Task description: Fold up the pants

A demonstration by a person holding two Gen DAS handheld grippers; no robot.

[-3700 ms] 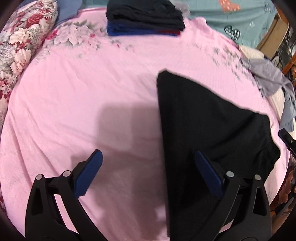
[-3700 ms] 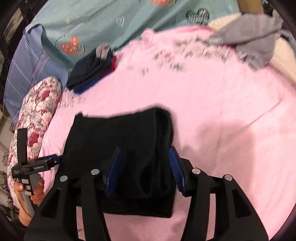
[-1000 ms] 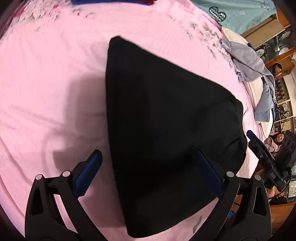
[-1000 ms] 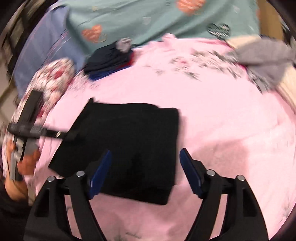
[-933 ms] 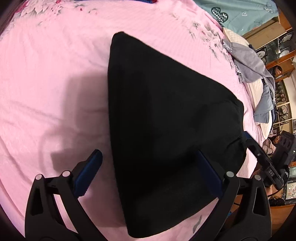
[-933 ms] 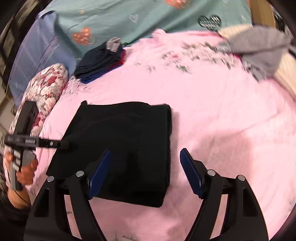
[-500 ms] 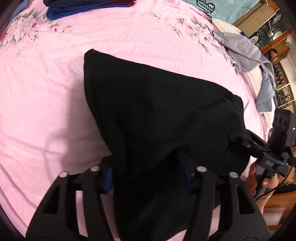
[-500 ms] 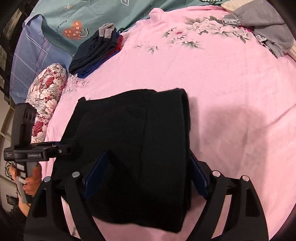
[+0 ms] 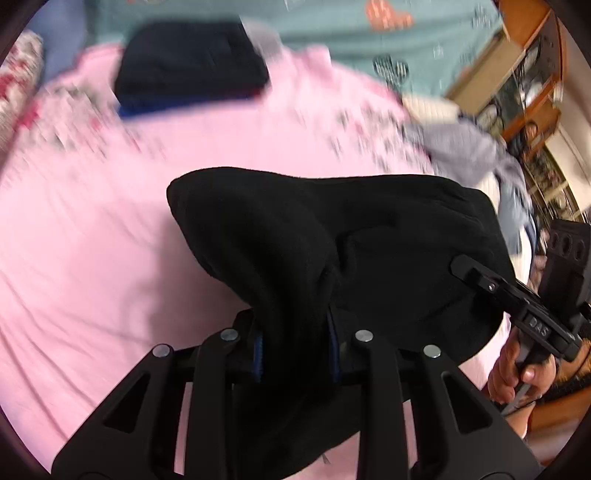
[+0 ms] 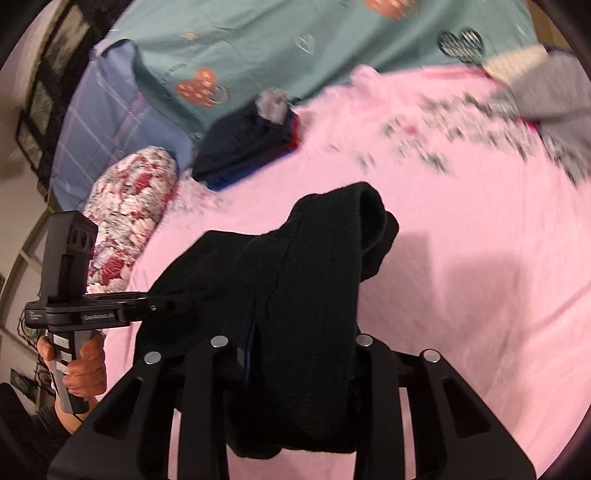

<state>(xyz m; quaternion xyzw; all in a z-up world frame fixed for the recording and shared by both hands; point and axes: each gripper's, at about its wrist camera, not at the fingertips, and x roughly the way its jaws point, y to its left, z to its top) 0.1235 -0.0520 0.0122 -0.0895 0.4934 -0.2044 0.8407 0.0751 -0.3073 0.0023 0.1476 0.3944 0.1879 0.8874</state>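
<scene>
pants (image 9: 369, 236): black, folded, bunched | left hand-held gripper (image 9: 295, 354): pinching pants | right hand-held gripper (image 10: 303, 354): pinching pants

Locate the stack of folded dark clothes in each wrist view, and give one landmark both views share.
Left wrist: stack of folded dark clothes at top, left of centre, blurred.
Right wrist: the stack sits upper left of centre, beside the floral pillow.
Shared landmark: the teal heart-print sheet behind the stack.

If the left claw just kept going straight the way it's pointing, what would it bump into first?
Likely nothing new: the left claw is shut on the black pants, which fill its path. Beyond them lies the pink bedsheet, then the stack of dark folded clothes; depth is unclear.
</scene>
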